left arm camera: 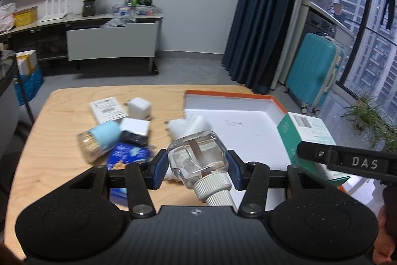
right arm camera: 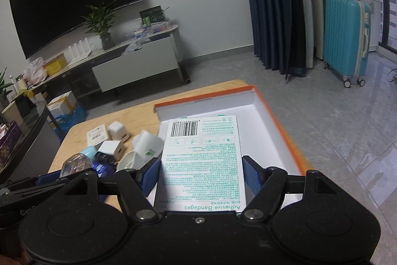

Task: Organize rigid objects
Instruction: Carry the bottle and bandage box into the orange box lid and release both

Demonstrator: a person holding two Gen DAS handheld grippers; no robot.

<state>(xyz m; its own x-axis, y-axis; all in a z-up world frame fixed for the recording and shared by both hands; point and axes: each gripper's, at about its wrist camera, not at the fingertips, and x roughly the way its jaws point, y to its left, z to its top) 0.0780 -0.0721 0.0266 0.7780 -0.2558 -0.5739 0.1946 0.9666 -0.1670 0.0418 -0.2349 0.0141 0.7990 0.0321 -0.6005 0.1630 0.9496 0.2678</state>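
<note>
Two grippers, both loaded: left gripper (left arm camera: 197, 167) clamped on a clear bottle (left arm camera: 198, 153) with white ribbed cap, right gripper (right arm camera: 200, 176) pinching an adhesive bandages box (right arm camera: 202, 158) above the orange-rimmed white tray (right arm camera: 270, 121). Beyond, crowding the wooden table (left arm camera: 62, 101): blue packet (left arm camera: 129, 155), toothpick jar (left arm camera: 98, 140) tipped over, white charger cubes (left arm camera: 139, 107), barcode-labelled box (left arm camera: 106, 109). Farther off, teal suitcase (left arm camera: 314, 71) beside dark curtain (left arm camera: 263, 16).

I'm seeing the wooden table (left arm camera: 57, 113) carrying an open orange box (left arm camera: 248, 131), two white chargers (left arm camera: 139, 107), a labelled carton (left arm camera: 106, 109), a blue-capped jar (left arm camera: 98, 140) and a blue packet (left arm camera: 127, 155).
</note>
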